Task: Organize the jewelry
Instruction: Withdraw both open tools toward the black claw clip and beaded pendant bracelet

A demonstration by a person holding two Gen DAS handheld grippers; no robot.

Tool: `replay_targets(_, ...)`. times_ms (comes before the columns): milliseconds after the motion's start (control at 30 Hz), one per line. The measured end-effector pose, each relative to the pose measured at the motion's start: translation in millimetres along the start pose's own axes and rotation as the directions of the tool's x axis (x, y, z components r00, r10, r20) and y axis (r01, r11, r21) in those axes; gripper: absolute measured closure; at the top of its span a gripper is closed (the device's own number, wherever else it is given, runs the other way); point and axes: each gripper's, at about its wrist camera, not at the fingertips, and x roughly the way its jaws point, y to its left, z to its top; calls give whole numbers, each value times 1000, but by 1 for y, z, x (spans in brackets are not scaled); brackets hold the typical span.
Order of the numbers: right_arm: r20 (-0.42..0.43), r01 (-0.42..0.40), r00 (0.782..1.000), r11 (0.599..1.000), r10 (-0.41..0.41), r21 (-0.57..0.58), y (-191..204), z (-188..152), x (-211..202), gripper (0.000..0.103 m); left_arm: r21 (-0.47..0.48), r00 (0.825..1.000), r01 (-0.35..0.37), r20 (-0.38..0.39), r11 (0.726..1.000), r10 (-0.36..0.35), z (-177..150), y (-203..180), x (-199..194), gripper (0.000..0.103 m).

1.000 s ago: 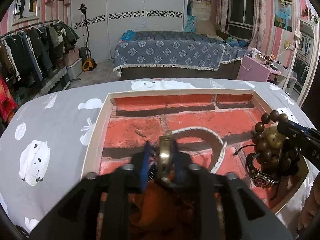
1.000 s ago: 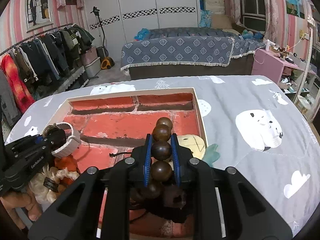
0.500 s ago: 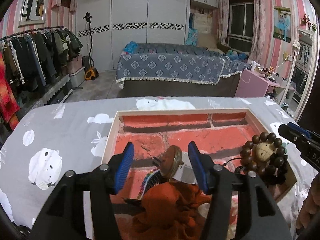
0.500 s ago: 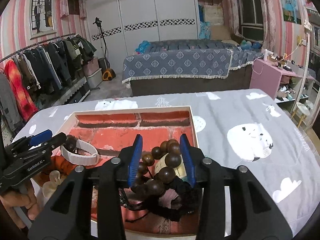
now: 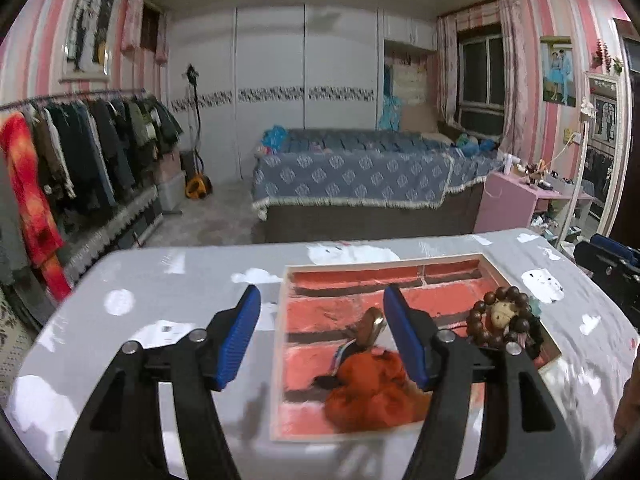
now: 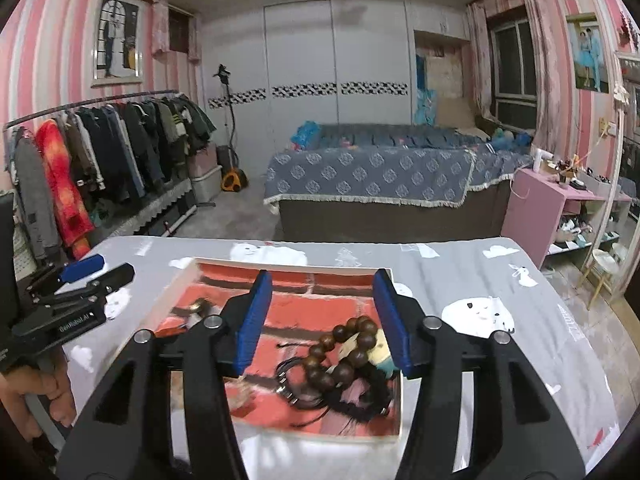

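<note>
A shallow tray (image 5: 400,267) (image 6: 280,270) with a red brick-pattern floor lies on the grey table. In it are a brown wooden bead bracelet (image 5: 504,316) (image 6: 344,352), a watch with a brass-coloured case (image 5: 370,326), an orange scrunchie (image 5: 372,392) and black cords (image 6: 340,404). My left gripper (image 5: 320,338) is open and empty, raised above the tray's left edge. My right gripper (image 6: 324,320) is open and empty, above the beads. The left gripper also shows in the right wrist view (image 6: 76,280).
The table (image 5: 160,280) has a grey cloth with white cartoon prints. Behind it stand a bed (image 5: 360,176), a clothes rack (image 5: 80,152) at left and a pink side table (image 5: 516,200) at right.
Both grippers have opened wider and pulled back and up from the tray. The left one let go of the watch, the right one let go of the bead bracelet; both items lie in the tray.
</note>
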Motion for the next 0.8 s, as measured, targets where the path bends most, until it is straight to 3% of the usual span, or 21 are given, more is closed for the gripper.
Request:
replay_targets(167,-11,1,1000,999,-2,-32,12,-33,-45,44,9,998,-27,65,1000,27,-44,19,-68,31)
replay_targets(333,-64,20,998,1000,-19,16,12,-92,-87,44,-46,999,-35,-19,998,34,-103,42,-114,31)
replay_targets(467,-114,32,993,999,-31,6,22,-132,-114,44,-34,998,-63,-30,997,62,-133,44,-142,31)
replay_targets(633,-69,67,995,998,-68,-19,31,-150,-130,42,-66,995,-96,-1,993,97,-147,47,-152,26)
replay_targets(700,-69,78,995,997,-78,-9,33,-155,-129,39,-62,994,-106,5,992,107,-148,47,-155,19)
replay_targets(800,-81,92,992,995,-95,-40,40,-163,-123,37,-48,992,-126,26,991,127,-148,45,-157,18)
